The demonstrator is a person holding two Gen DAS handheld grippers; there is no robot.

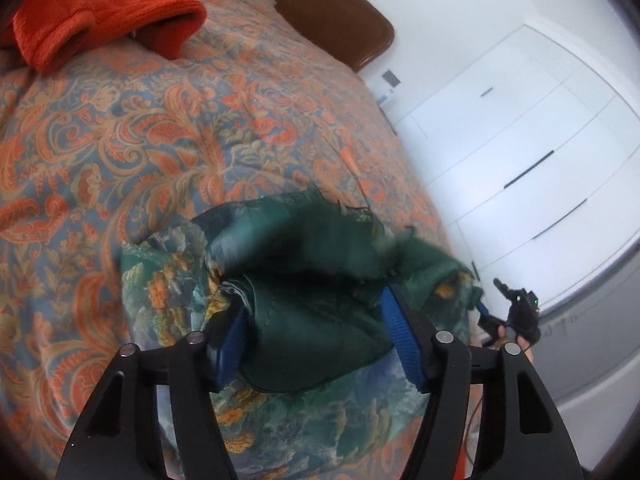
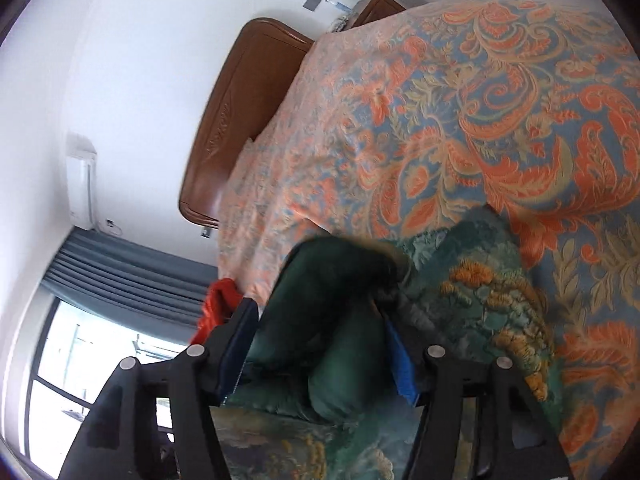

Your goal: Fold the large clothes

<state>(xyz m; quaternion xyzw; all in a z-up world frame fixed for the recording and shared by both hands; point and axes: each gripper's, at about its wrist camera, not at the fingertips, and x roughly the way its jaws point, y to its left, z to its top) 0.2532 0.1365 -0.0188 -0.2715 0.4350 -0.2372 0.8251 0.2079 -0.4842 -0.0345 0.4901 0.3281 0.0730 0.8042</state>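
A dark green garment (image 1: pixel 304 280) with an orange and blue flower print lies on the bed, its plain green inside turned up. My left gripper (image 1: pixel 312 312) holds a bunched fold of it between its blue pads (image 1: pixel 394 320). My right gripper (image 2: pixel 316 336) also has a thick fold of the green garment (image 2: pixel 332 312) between its blue pads (image 2: pixel 400 372). In the left wrist view the right gripper (image 1: pixel 516 312) shows at the garment's right end, over the bed's edge.
The bed carries an orange and blue paisley cover (image 1: pixel 168 128). An orange fleece garment (image 1: pixel 92 12) lies near the brown headboard (image 1: pixel 332 8). White wardrobe doors (image 1: pixel 520 152) stand to the right. A curtain (image 2: pixel 120 276) and window lie beyond the bed's other side.
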